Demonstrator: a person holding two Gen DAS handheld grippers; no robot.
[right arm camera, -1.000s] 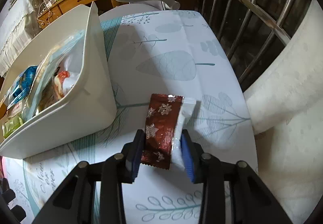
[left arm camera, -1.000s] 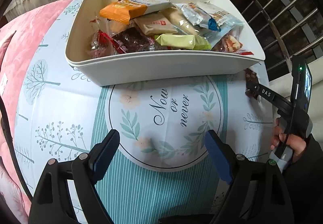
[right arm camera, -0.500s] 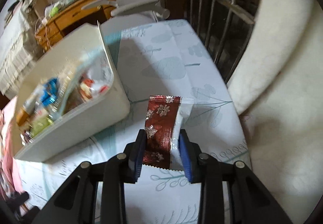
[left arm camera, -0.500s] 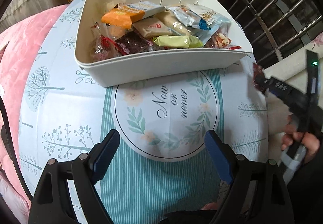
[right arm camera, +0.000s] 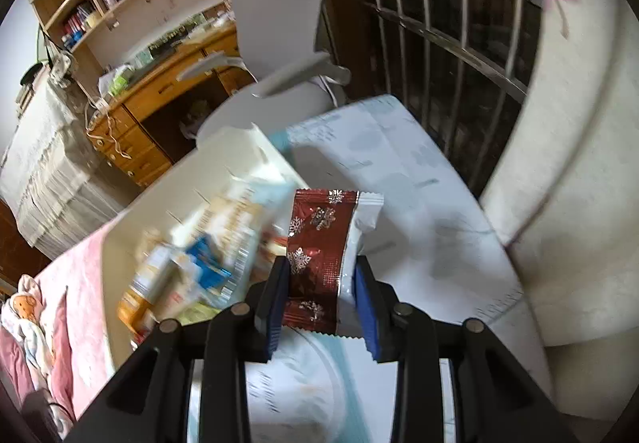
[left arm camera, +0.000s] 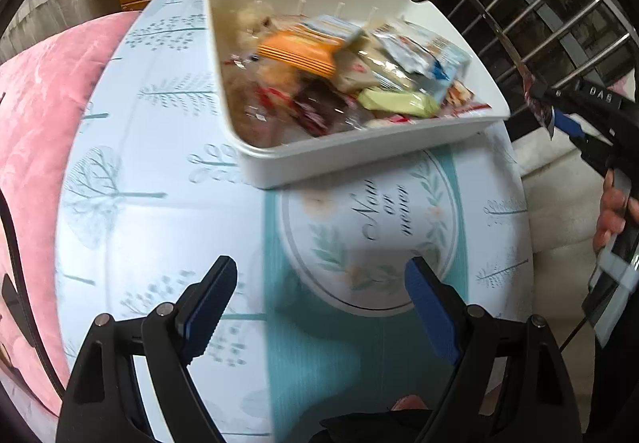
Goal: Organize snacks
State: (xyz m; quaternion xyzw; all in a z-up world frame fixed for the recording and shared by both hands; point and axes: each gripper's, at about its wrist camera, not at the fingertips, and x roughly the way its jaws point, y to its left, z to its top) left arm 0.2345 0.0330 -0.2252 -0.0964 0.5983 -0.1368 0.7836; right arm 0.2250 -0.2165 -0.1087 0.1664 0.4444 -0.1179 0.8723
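pink plush cushion at left edge; left gripper jaws wide apart, empty, over pale tree-print tablecloth; white plastic bin heaped with wrapped snacks; right gripper clamped on dark red snowflake-print snack packet, held above bin's right rim.

Daylight, bright on tablecloth; snack bin smeared by motion blur in both views; fisheye bends edges, dark vignette at corners.

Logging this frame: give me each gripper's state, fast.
Left gripper: open, holding nothing.
Right gripper: shut on the red snowflake snack packet.
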